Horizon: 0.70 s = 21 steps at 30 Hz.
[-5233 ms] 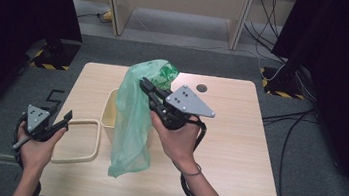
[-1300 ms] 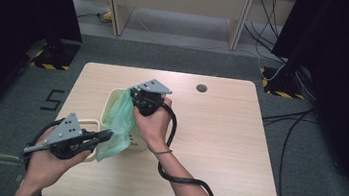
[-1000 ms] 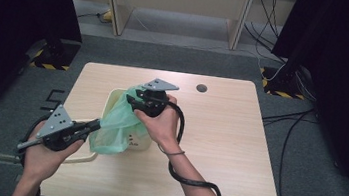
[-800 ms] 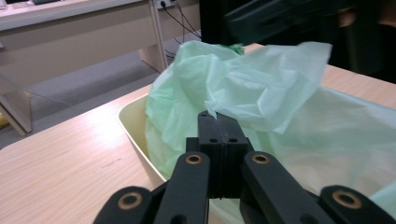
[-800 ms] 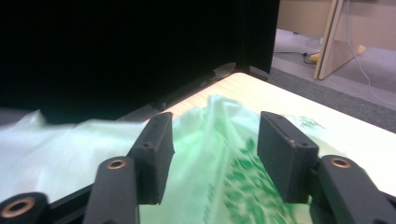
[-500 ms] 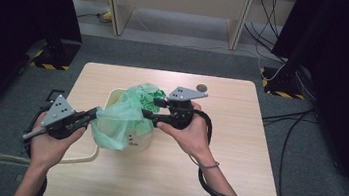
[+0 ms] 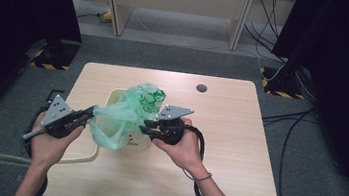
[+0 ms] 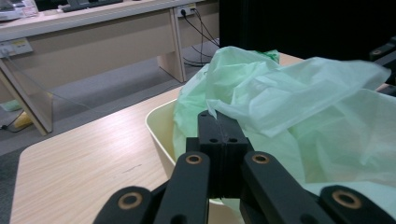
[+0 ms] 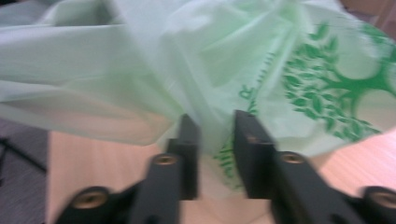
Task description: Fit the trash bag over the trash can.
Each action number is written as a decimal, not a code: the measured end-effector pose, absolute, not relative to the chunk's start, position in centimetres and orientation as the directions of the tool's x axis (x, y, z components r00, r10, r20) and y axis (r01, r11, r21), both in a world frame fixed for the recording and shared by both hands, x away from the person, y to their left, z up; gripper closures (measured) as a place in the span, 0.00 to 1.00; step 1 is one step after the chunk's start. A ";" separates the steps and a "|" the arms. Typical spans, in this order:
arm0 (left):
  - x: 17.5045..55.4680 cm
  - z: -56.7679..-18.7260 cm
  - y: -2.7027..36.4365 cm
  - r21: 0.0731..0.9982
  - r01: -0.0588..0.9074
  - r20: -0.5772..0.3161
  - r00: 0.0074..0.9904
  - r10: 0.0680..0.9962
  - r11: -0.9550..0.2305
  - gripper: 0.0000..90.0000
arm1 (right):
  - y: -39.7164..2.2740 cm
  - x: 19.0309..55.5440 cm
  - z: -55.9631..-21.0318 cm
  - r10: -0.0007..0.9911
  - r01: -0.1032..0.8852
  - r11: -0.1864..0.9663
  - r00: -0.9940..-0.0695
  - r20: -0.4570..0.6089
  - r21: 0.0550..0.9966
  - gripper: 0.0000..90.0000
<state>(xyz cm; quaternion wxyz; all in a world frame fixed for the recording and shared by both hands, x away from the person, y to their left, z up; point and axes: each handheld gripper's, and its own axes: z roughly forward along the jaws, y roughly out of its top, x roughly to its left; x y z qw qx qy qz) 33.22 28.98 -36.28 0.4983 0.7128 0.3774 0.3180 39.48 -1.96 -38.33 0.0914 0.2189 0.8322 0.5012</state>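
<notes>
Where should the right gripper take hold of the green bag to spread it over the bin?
Grip the loose film edge on the side of the green bag facing the right gripper, coming in level from that side. The left gripper is shut on the opposite edge, so pulling apart would likely open the mouth over the cream bin.

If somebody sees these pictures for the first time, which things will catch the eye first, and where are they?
The thin pale green plastic bag with a dark green tree print stands out first, draped over the cream plastic bin at the left middle of the light wooden table. The left gripper is shut on the bag's left edge. The right gripper, its jaws just closing, has a fold of the bag between them.
</notes>
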 end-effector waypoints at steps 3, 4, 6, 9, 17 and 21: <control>33.3 -36.6 29.3 0.947 0.230 0.077 0.510 0.857 -0.222 1.00 | -2.5 39.8 -38.4 0.501 0.282 0.371 -0.863 0.065 0.885 1.00; 33.4 -36.7 29.4 0.947 0.232 0.077 0.510 0.857 -0.223 1.00 | -2.7 39.9 -38.2 0.515 0.282 0.367 -0.855 0.059 0.886 1.00; 33.6 -36.9 29.4 0.946 0.235 0.078 0.505 0.860 -0.224 1.00 | -3.1 40.1 -38.0 0.535 0.285 0.366 -0.843 0.050 0.886 1.00; 33.9 -37.2 29.5 0.942 0.241 0.085 0.498 0.863 -0.233 1.00 | -3.9 40.5 -37.5 0.570 0.295 0.365 -0.821 0.039 0.883 1.00; 34.9 -37.8 29.0 0.934 0.256 0.096 0.496 0.863 -0.251 1.00 | -5.2 41.1 -36.4 0.624 0.294 0.397 -0.781 -0.020 0.869 1.00; 35.8 -37.9 28.8 0.929 0.264 0.105 0.487 0.867 -0.261 1.00 | -5.0 41.7 -36.4 0.645 0.300 0.414 -0.763 -0.045 0.859 1.00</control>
